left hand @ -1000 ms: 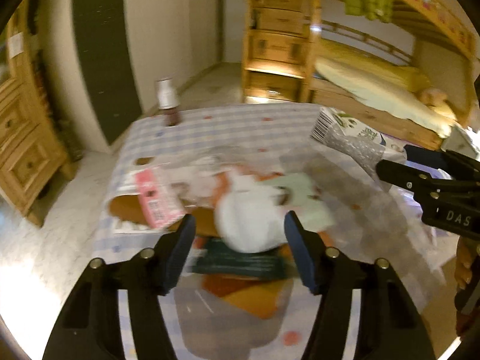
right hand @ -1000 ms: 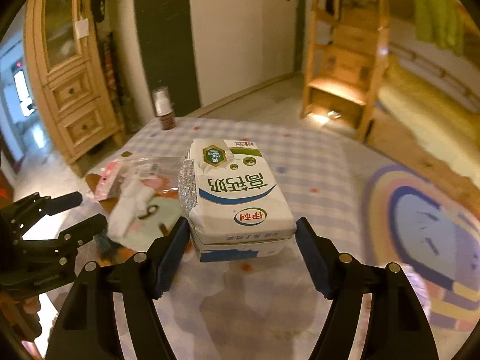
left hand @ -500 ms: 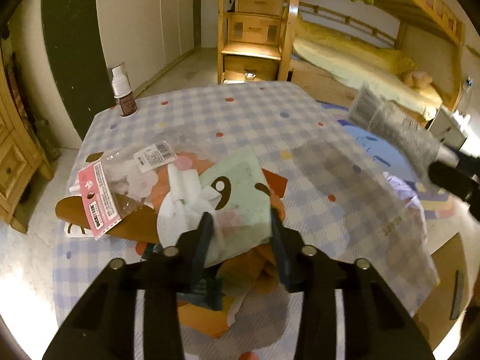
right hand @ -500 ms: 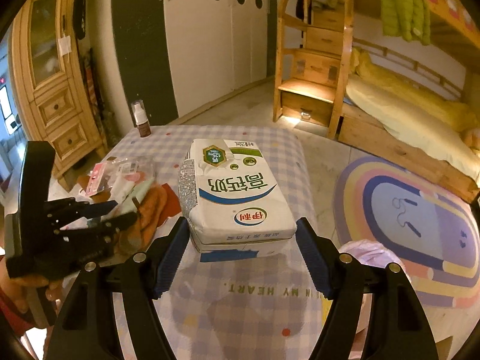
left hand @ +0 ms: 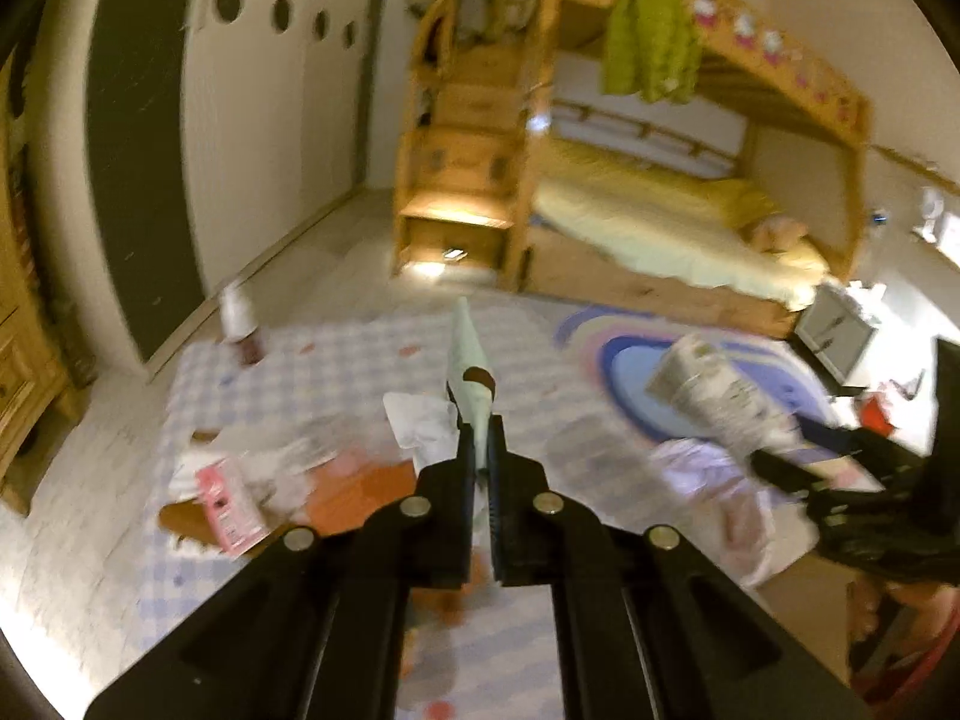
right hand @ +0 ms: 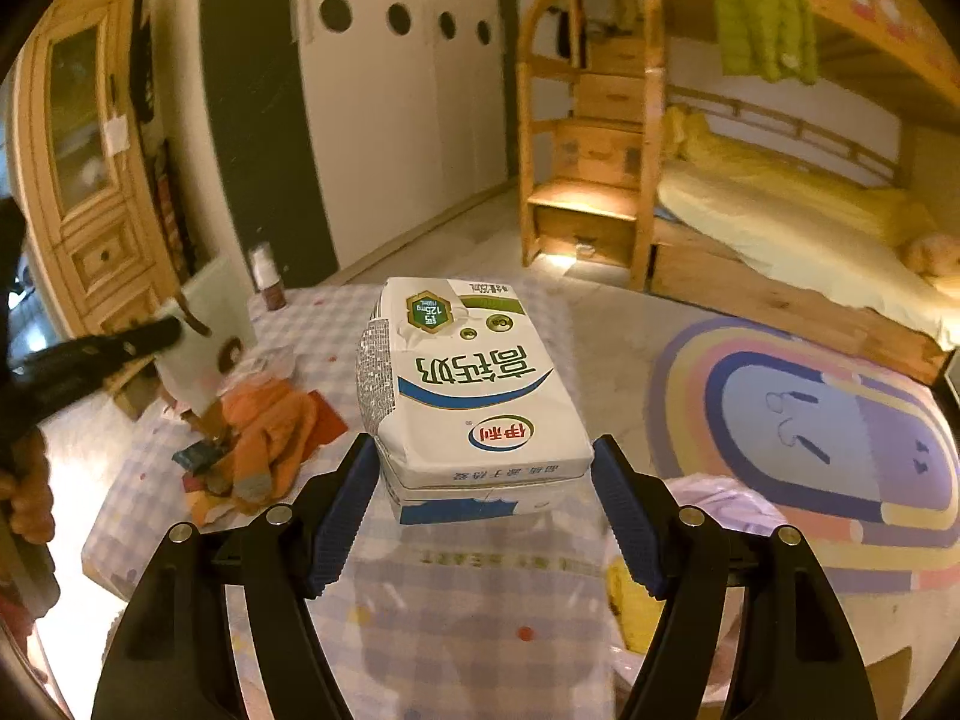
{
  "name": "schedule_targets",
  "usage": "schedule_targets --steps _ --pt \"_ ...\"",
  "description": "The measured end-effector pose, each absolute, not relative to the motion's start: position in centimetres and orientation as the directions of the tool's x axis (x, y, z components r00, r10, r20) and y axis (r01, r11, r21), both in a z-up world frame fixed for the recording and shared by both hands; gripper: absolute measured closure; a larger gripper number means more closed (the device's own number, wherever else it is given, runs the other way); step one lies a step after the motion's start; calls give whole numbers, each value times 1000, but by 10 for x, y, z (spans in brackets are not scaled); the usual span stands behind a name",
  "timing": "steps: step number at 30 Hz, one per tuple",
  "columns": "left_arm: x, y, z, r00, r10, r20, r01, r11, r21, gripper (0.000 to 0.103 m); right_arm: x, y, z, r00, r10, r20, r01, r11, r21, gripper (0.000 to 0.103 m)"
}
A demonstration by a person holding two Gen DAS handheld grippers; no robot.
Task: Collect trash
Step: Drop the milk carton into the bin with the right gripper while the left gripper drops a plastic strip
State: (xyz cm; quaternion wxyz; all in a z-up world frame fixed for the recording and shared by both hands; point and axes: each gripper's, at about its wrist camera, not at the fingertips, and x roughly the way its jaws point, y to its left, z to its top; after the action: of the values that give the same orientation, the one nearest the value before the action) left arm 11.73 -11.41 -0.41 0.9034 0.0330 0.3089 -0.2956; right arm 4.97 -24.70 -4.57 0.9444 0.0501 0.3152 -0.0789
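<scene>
My left gripper (left hand: 477, 438) hangs above the checked table (left hand: 360, 348), its jaws closing to a thin slit on a pale green paper sheet (left hand: 471, 360) with a brown motif; the pads press it and it stands up edge-on. From the right wrist view that sheet (right hand: 210, 324) hangs at the far left. My right gripper (right hand: 486, 450) is shut on a white milk carton (right hand: 468, 384), one pad on each side, held over the table's right end. The carton (left hand: 714, 402) shows blurred at the right in the left wrist view.
Left on the cloth lie a pink packet (left hand: 231, 504), clear wrappers, an orange cloth (right hand: 270, 426) and dark scraps. A small brown bottle (right hand: 267, 276) stands at the far corner. A lilac plastic bag (right hand: 720, 498) sits by the table's right edge, over a rainbow rug (right hand: 810, 408).
The left jaws closed on the green sheet and lifted it off the pile. The right gripper carried the carton to the right, toward the table's edge.
</scene>
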Motion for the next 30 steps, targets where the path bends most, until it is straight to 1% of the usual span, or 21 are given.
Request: schedule_targets --steps 5,7,8,11,16,22,24,27,30 --pt "90 -157 4 574 -614 -542 646 746 -162 101 22 -279 -52 760 -203 -617 275 961 22 31" --pt "78 -179 -4 570 -622 -537 672 729 -130 101 11 -295 -59 740 -231 -632 316 949 22 31" --pt "72 -193 -10 559 -628 -542 688 716 -120 101 5 -305 -64 724 -246 -644 341 940 24 31" --pt "64 -225 -32 498 -658 -565 723 675 -149 101 -9 -329 -77 679 -288 -675 403 915 15 31" --pt "56 -268 -58 444 -668 -597 757 636 -149 101 -20 -354 -92 619 -347 -705 470 883 -21 31" --pt "49 -303 -68 409 -683 -605 799 588 -123 101 -16 -376 -104 587 -380 -714 505 862 -44 30" --pt "50 -311 -69 403 -687 -604 808 578 -118 101 -10 -383 -108 589 -372 -717 497 867 -41 28" --pt "51 -322 -72 396 -689 -608 817 566 -109 101 -7 -389 -111 585 -388 -712 516 855 -42 21" --pt "47 -334 -79 372 -692 -619 834 541 -103 101 -17 -397 -106 593 -397 -701 541 841 -18 20"
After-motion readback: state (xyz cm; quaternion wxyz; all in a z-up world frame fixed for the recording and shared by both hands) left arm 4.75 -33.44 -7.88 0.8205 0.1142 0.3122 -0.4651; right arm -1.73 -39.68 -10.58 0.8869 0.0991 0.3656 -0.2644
